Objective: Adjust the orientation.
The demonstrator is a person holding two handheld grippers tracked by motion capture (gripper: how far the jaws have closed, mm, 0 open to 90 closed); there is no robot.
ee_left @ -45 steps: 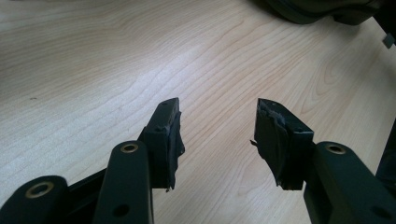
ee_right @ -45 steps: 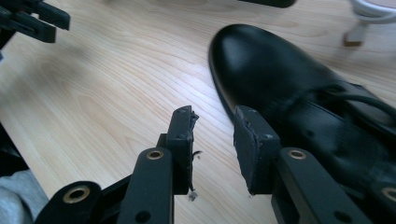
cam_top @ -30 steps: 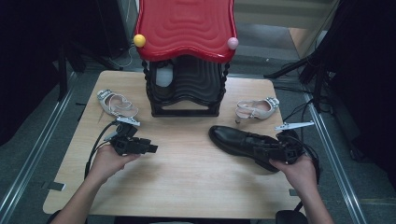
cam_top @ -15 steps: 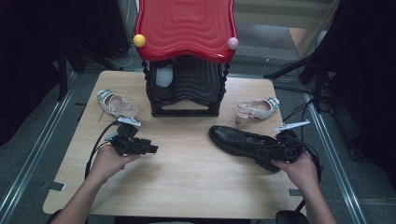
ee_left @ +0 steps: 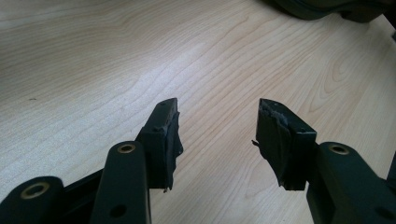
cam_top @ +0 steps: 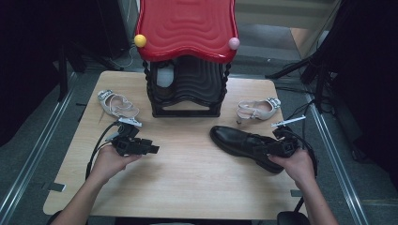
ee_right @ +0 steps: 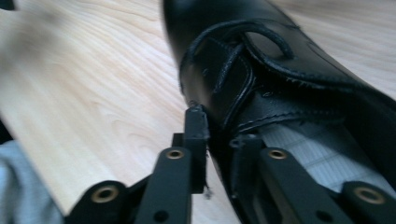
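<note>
Now the right gripper (ee_right: 217, 135) has just been closing its jaws on the side wall of the black leather lace-up shoe (cam_top: 246, 143), one jaw outside, one inside the opening, pads pinching the collar. Lower right of the high view, the shoe's long axis runs from heel at that hand toward the toe at centre. Idle at lower left, the left gripper (ee_left: 217, 126) stands half open, holding nothing, well apart over the pale wooden table (cam_top: 187, 183)

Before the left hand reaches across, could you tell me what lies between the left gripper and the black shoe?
Only bare tabletop: the high view shows nothing between the left gripper and the black shoe.
</note>
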